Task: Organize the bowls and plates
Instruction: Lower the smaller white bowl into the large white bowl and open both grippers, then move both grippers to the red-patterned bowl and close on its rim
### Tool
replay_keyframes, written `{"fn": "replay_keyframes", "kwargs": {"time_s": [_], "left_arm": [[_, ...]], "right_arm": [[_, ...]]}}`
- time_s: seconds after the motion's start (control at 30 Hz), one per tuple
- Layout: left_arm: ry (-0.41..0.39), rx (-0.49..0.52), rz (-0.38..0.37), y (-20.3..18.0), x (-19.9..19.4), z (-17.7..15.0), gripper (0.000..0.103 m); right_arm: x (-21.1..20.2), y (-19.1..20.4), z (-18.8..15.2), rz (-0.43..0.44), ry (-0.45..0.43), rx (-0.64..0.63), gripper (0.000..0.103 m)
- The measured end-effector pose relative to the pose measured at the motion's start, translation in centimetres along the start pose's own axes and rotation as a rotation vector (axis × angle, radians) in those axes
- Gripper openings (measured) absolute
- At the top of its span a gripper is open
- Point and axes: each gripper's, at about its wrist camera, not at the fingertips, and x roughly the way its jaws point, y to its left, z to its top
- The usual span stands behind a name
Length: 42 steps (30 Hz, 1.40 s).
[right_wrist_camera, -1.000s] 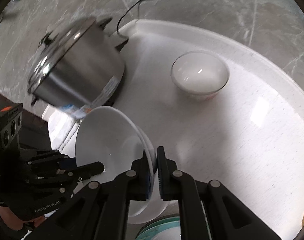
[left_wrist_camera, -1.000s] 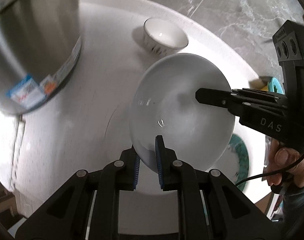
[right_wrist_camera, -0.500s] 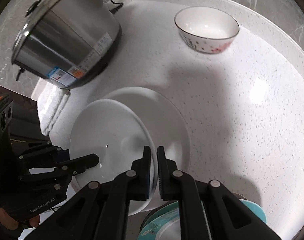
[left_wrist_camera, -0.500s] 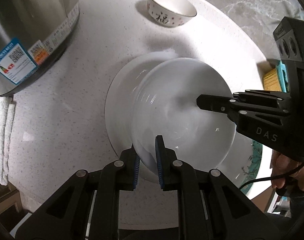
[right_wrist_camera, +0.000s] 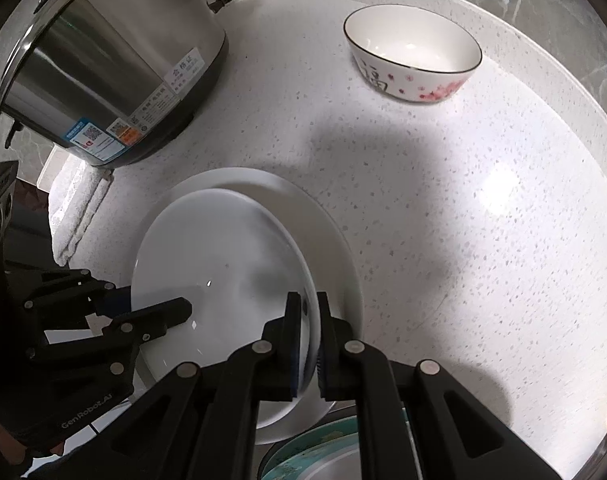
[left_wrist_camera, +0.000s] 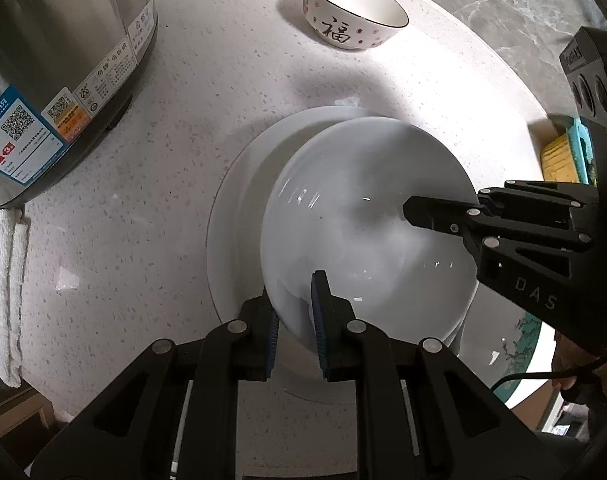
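Bench (left_wrist_camera: pixel 151 216): white speckled stone; steel cooker (left_wrist_camera: pixel 51 60) at the back left.
Large plate (right_wrist_camera: pixel 327 232): flat on bench.
Smaller plate (left_wrist_camera: pixel 367 216): tilted just above it, low edge forward.
Patterned bowl (right_wrist_camera: pixel 413 60): well apart, behind.
Left gripper (left_wrist_camera: pixel 295 312): fingers pinch the near rim.
Right gripper (right_wrist_camera: pixel 305 332): fingers clamp the opposite rim; both equally close.

Readable text: small bowl (left_wrist_camera: pixel 353 22) has the black character "福" on its side among pink dots; it shows partly in the right wrist view too (right_wrist_camera: pixel 413 54). Right gripper (left_wrist_camera: pixel 443 216) body reads "DAS". Left gripper (right_wrist_camera: pixel 159 312) body reads "GenRobot.AI". Steel cooker (left_wrist_camera: pixel 59 72) carries stickers: "合格证" tag, QR codes, blue energy label with a "3"; the remaining print is too small to read.
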Motion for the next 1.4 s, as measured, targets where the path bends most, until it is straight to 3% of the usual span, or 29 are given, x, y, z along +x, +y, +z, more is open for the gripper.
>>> {"fn": "replay_keyframes", "kwargs": {"time_s": [0.17,0.33,0.4,0.67,0.93,1.03,1.1,1.3,1.4], "left_arm": [[-0.013,-0.014,-0.007,-0.1,0.0,0.1,0.020],[-0.017,0.009,-0.042,-1.1,0.0,0.1,0.047],[-0.018,0.018,-0.038,-1.6,-0.1,0.0,0.053],[-0.069,0.016,-0.028,-1.9,-2.0,-0.3,0.079],[-0.074,-0.006,-0.084,-1.5,-4.5,0.3,0.079],[-0.117,0.004,-0.088,-1.5,-6.8,2.0,0.080],[-0.148,0.025,-0.071,-1.5,-7.8,4.1,0.084],[-0.242,0.092,0.009,-2.9,-8.7,13.0,0.085],[-0.230,0.096,0.029,-3.4,-6.9,18.0,0.085]], "right_arm": [[-0.1,0.3,0.0,0.000,-0.002,-0.002,0.016],[-0.3,0.6,0.1,0.032,-0.010,0.004,0.031],[-0.3,1.0,0.0,0.049,-0.008,0.001,0.040],[-2.5,0.6,0.0,0.055,-0.063,0.027,0.052],[-6.2,-1.4,0.4,0.105,-0.143,0.077,0.053],[-8.4,-3.7,1.3,0.120,-0.195,0.116,0.060],[-9.5,-5.7,2.4,0.095,-0.218,0.144,0.070],[-11.2,-11.9,7.4,0.063,-0.256,0.226,0.075],[-10.6,-14.0,9.6,0.070,-0.265,0.274,0.075]]}}
